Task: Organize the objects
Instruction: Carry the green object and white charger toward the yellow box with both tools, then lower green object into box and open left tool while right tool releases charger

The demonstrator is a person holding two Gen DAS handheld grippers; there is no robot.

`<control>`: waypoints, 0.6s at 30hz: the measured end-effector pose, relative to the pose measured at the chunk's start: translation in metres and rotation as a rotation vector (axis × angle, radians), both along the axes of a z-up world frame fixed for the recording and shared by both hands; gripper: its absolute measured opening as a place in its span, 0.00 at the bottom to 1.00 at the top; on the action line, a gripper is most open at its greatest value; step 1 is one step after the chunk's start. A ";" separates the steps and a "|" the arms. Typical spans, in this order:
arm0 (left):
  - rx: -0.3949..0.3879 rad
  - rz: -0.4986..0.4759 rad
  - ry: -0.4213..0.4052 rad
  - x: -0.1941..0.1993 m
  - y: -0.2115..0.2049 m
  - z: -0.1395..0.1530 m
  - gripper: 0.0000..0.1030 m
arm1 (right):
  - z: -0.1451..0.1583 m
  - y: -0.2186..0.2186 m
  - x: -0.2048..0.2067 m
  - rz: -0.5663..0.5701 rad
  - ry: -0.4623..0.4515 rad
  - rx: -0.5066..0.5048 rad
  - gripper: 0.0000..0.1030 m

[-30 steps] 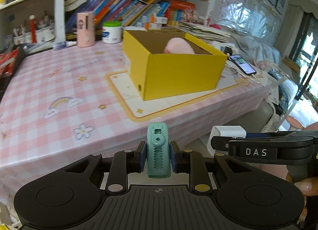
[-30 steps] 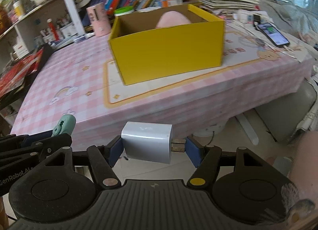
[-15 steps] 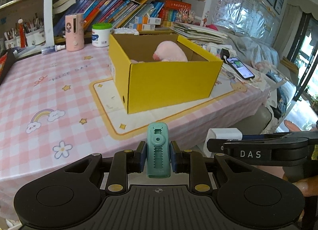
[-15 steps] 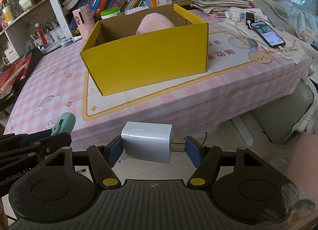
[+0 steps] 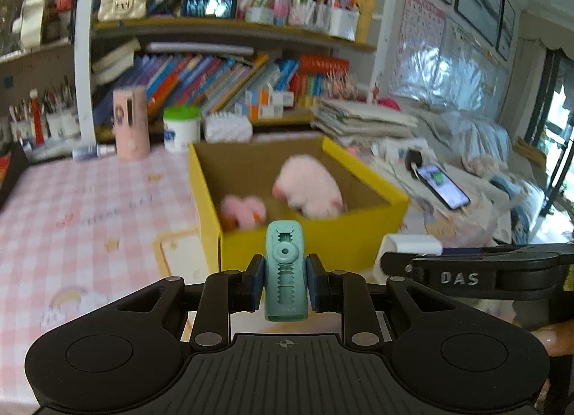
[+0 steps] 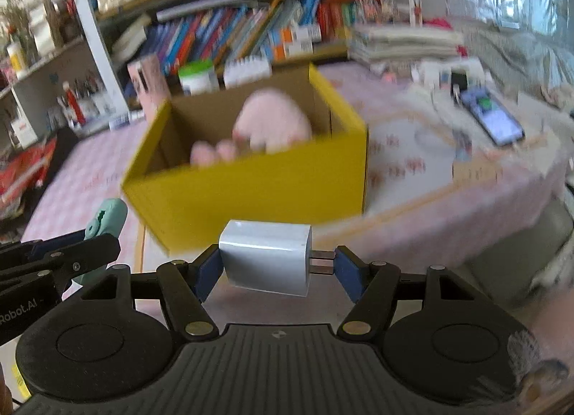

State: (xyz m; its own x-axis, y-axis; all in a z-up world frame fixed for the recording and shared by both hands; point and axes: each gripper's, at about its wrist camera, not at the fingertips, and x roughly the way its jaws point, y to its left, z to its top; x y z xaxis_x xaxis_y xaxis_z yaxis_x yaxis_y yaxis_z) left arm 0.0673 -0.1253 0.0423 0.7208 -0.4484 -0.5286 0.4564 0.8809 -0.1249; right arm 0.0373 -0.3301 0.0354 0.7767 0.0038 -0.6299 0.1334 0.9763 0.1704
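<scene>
My left gripper is shut on a teal plastic clip, held upright just in front of the yellow cardboard box. My right gripper is shut on a white wall charger, its prongs against the right finger, held in front of the yellow box. Pink plush toys lie inside the box; they also show in the right wrist view. The charger and right gripper show at the right of the left wrist view; the teal clip shows at the left of the right wrist view.
The box stands on a pink checked tablecloth. A phone lies to the right of the box. A pink cylinder and a green-lidded jar stand behind it. Bookshelves fill the back.
Both grippers have risen and moved closer to the yellow box, so its inside and the pink toys now show more. Both still hold their objects.
</scene>
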 end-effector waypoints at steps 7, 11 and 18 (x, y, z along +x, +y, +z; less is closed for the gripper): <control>0.002 0.060 -0.034 0.036 -0.027 0.008 0.22 | 0.023 -0.028 0.039 0.053 -0.085 -0.019 0.63; 0.023 0.083 -0.025 0.054 -0.042 0.004 0.22 | 0.027 -0.038 0.062 0.098 -0.099 -0.023 0.63; 0.081 0.115 0.020 0.076 -0.063 -0.013 0.22 | 0.024 -0.045 0.098 0.178 -0.089 -0.028 0.63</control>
